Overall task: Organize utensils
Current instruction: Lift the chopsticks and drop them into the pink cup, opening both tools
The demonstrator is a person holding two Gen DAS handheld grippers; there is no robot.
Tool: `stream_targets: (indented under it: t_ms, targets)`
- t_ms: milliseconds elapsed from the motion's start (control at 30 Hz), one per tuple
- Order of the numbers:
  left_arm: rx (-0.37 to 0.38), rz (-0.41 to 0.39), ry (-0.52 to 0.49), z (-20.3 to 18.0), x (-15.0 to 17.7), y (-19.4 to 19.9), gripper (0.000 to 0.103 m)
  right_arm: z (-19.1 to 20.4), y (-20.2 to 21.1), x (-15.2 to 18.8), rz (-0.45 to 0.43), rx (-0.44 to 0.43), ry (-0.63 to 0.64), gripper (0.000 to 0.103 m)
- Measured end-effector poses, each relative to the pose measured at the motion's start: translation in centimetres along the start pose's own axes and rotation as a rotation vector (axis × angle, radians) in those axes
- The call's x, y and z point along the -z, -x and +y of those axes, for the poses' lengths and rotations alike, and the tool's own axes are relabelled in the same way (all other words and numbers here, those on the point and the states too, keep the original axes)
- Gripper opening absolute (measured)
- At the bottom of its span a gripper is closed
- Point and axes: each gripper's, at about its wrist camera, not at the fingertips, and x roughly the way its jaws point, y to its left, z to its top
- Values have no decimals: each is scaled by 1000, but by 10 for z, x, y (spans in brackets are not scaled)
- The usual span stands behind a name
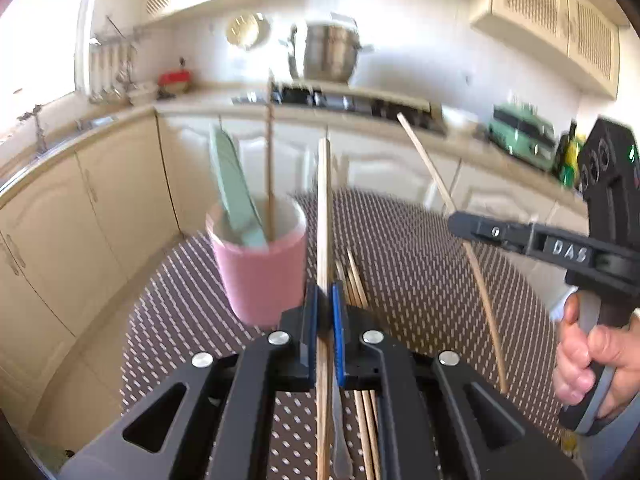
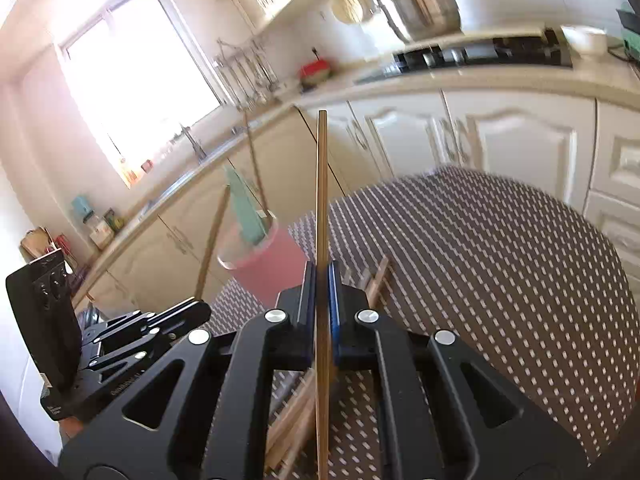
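A pink cup (image 1: 260, 272) stands on the dotted tablecloth and holds a pale green utensil (image 1: 236, 196) and a wooden chopstick (image 1: 270, 168). My left gripper (image 1: 325, 300) is shut on a wooden chopstick (image 1: 323, 208), held upright just right of the cup. My right gripper (image 2: 321, 280) is shut on another wooden chopstick (image 2: 322, 184); it also shows in the left wrist view (image 1: 456, 220), right of the cup. The cup also shows in the right wrist view (image 2: 272, 268). Several loose chopsticks (image 1: 356, 280) lie on the table below the grippers.
The round table has a brown dotted cloth (image 2: 480, 260). Cream kitchen cabinets (image 2: 480, 140) and a counter with a stove (image 2: 480, 56), a steel pot (image 1: 330, 54) and a sink run behind. The left gripper's body (image 2: 132, 332) is at the lower left.
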Motion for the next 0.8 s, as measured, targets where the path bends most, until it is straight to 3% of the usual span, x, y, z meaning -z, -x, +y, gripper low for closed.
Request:
stream_targets:
  t_ms: [333,533,800]
  targets:
    - [-19,-311,87,33,-60,50,6,56,-13,-51,-195,-43,91,7]
    - [1,-409,145,47,-94,38,6,84,-32,-86,-267,-75,140,7]
    - [15,-514,178,53,-119,12,7,99,-63,-102,-323,-66,171,7]
